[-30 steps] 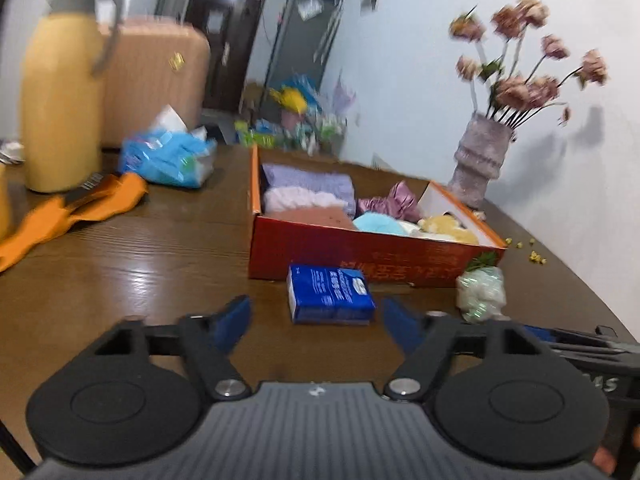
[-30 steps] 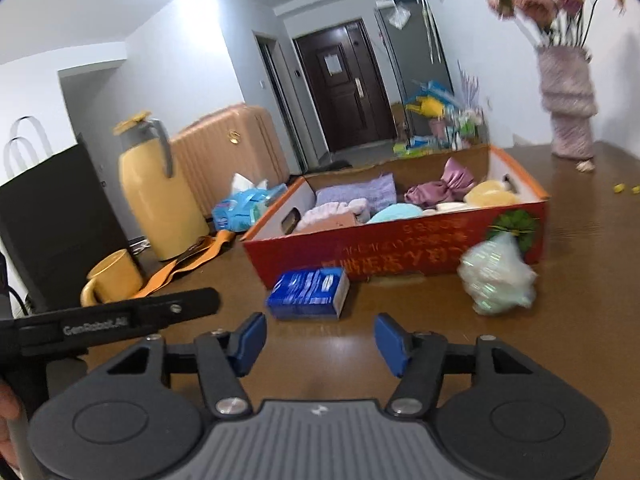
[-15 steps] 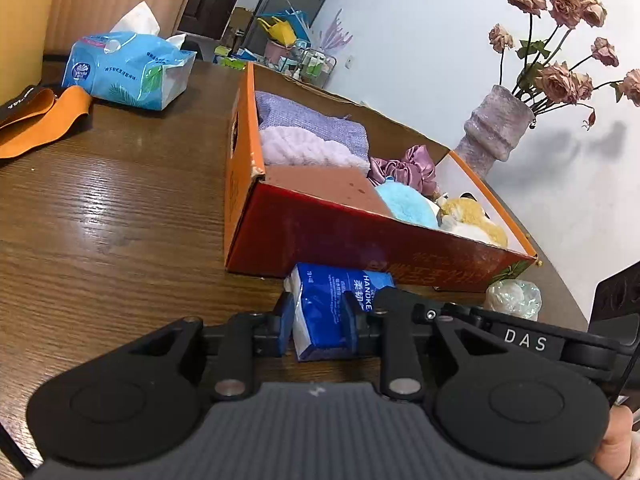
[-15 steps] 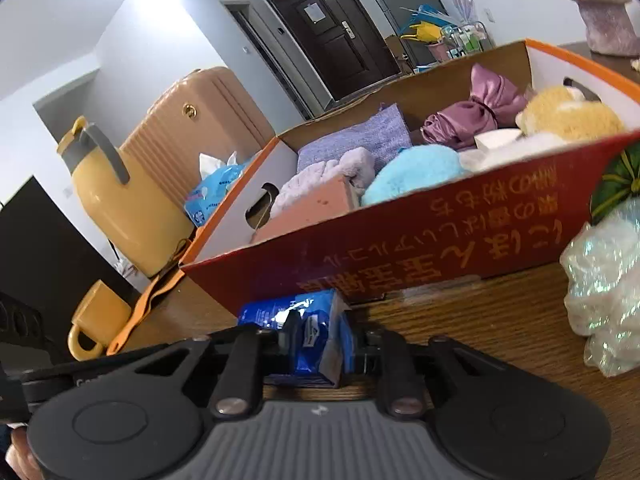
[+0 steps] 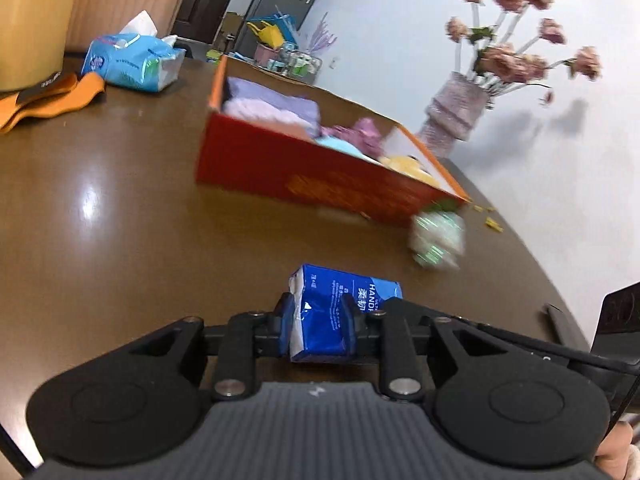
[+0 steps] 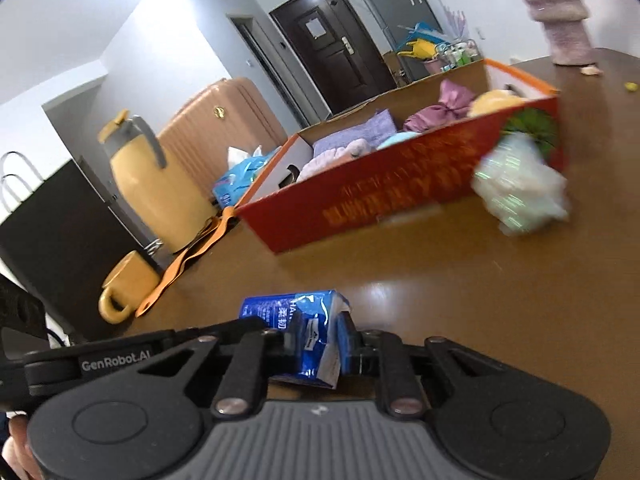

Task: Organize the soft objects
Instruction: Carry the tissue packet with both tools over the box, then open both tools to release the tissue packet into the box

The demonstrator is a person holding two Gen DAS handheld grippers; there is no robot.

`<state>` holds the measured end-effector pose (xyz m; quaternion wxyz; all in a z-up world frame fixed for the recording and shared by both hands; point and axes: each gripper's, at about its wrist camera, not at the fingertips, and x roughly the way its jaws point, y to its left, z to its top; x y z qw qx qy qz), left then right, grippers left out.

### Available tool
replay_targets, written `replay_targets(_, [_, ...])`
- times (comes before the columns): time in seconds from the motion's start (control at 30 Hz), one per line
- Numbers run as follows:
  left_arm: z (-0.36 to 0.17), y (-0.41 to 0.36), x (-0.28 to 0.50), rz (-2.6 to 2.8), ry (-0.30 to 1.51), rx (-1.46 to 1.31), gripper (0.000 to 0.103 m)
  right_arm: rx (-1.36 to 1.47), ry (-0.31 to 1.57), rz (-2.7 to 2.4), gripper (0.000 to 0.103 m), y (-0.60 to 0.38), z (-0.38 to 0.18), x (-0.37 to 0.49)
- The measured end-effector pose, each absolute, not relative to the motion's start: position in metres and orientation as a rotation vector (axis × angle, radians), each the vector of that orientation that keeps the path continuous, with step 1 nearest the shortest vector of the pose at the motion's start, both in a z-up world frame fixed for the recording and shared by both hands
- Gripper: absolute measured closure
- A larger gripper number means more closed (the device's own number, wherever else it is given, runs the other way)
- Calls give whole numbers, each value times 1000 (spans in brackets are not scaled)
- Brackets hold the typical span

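Two handheld grippers share one small blue tissue pack (image 5: 340, 312) above a brown wooden table (image 5: 120, 200). The left gripper (image 5: 316, 320) pinches the pack's left end between its blue-padded fingers, squeezing the wrapper so that it creases. The right gripper (image 6: 320, 340) pinches the other end of the same pack (image 6: 308, 332), its fingers pressed in against the crumpled foil. The pack sits near the cameras, well apart from the box; whether it touches the table cannot be told.

Farther off on the table stands an open red box (image 5: 320, 176) with an orange rim. Inside it lie folded lilac cloths (image 5: 280, 108) at the left end, a pale blue soft item, a mauve satin bundle (image 6: 444, 106) and a yellow plush toy (image 5: 408, 164) toward the right end. Just beside the box's near right corner rests a shiny pale green bundle (image 5: 438, 240), blurred, with a dark green piece between it and the box.

On the far left of the table sit a soft tissue packet (image 5: 132, 60) in blue wrapping, an orange strap (image 5: 48, 96), a yellow flask (image 6: 152, 188) and a yellow mug (image 6: 124, 288). A tan suitcase (image 6: 224, 120) stands behind them. A vase (image 5: 456, 116) of pink flowers stands far right against the white wall.
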<state>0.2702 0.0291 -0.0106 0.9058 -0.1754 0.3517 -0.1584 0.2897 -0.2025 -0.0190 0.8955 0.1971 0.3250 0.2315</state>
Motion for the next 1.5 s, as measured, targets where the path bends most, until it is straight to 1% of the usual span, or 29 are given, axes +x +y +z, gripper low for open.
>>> replay_targets(0.2, [15,-2,245,-386,670,-321,79,426,600,469,88,-238,3,249])
replay_targets(0.37, [43,-19,260,-409,606,-281,78,417,521,452,88,-252,26,251])
replay_targets(0.47, [71,-25,297,-436,537,-248,79,381,459,450,88,-259,56,280])
replay_targets(0.57, [98,-25,348,-436,500,-248,79,313,399,455,88,-256,92,334])
replay_targets(0.67, [110,-24,414,-409,523,-257,79,290,440,473,88,-252,113,408])
replay_targets(0.8, [90,-24,499,-345,618,-262,79,268,555,464,88,-240,106,503])
replay_targets(0.93, [39,-22,562,-286,782,-222,79,234,735,422,88,-217,63,585])
replay_targets(0.97, [25,-24,572,-271,830,-200,79,218,796,417,89,-211,49,599])
replay_targets(1.0, [12,-27,581,-264,881,-177,79,199,843,405,93,-206,36,610])
replay_targets(1.03, [4,-27,586,-266,899,-166,77,175,869,391,93,-202,25,618])
replay_targets(1.17, [8,-32,597,-235,948,-130,76,160,923,412,93,-196,13,629])
replay_targets(1.33, [7,-36,600,-223,939,-104,72,147,962,429,92,-200,14,634])
replay_targets(1.43, [10,-29,596,-232,930,-151,56,165,958,405,89,-202,21,625])
replay_targets(1.5, [22,-21,583,-215,914,-154,56,153,922,399,85,-209,36,606])
